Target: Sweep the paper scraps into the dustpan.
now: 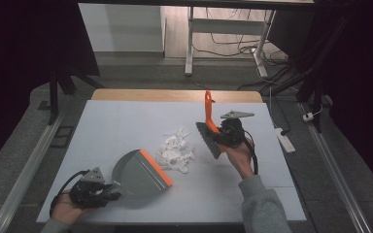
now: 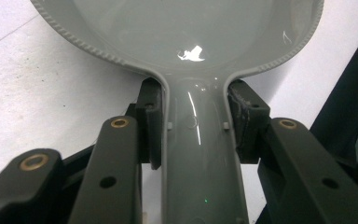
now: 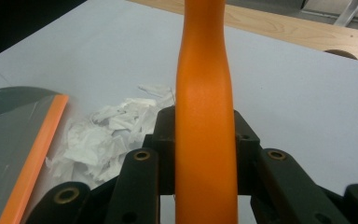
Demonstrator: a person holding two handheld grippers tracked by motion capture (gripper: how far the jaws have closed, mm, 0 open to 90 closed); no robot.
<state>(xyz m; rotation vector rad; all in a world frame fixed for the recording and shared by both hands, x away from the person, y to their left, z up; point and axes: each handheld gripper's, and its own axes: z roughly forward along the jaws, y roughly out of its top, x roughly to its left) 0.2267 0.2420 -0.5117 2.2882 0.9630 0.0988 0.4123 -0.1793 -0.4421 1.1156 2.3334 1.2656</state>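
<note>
Paper scraps (image 1: pixel 176 149) are heaped on the table (image 1: pixel 126 121), between the two grippers: ahead and to the right of the left gripper (image 1: pixel 108 190), and just to the left of the right gripper (image 1: pixel 222 138) in the high view. In the right gripper view the heap (image 3: pixel 107 135) is seen ahead and left of the jaws.

One dustpan (image 1: pixel 138 174) is held by the left gripper, whose jaws are pinched on the grey handle (image 2: pixel 198 154), one pad on each side, just behind where the handle widens into the pan. The pan is laid low on the table with its orange lip (image 1: pixel 156 167) turned toward the heap and just beside it, apparently so that the scraps can be pushed straight over the lip.

One brush (image 1: pixel 209 131) is held by the right gripper, whose jaws are clamped on the orange handle (image 3: pixel 205 140). The handle points up and away, and the dark bristles (image 1: pixel 208 140) hang below, on the far side of the heap from the pan. That placing is judged to be for a sweep toward the lip.

Counted: one dustpan, one brush, two grippers, one heap of scraps; the single pieces are too many and too crumpled to be counted.
</note>
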